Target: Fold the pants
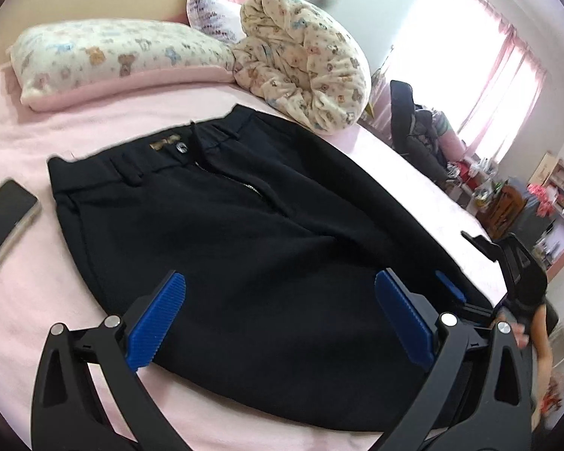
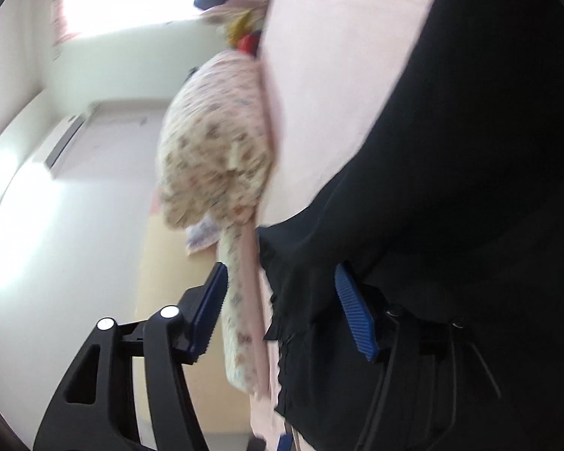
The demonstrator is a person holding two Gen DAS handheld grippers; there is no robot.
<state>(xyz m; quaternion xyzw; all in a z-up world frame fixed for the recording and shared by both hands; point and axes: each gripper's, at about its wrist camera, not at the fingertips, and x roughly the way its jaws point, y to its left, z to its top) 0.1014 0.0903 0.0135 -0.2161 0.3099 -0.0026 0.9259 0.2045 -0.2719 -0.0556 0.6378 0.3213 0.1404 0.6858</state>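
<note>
from my left wrist camera i read the bed [image 1: 26, 139] left to right. at nine o'clock a dark phone [image 1: 7, 206] lies on the pink sheet, just beside the pants. at eleven o'clock a bear-print pillow [image 1: 105, 56] rests near the headboard, and at one o'clock a rolled quilt [image 1: 304, 64] of the same print sits touching the far edge of the pants. the black pants [image 1: 244, 233] fill the middle, spread flat, waistband and button toward twelve o'clock. my left gripper [image 1: 278, 319] hangs over the near end at six o'clock, its blue pads spread wide with nothing pinched between them. at four o'clock i see my right gripper [image 1: 507, 263] at the pants' right edge.

the right wrist camera is rolled and blurred. here the right gripper [image 2: 282, 312] has its pads parted; a ragged edge of black cloth [image 2: 451, 188] lies between them, and neither pad seems to press on it.
</note>
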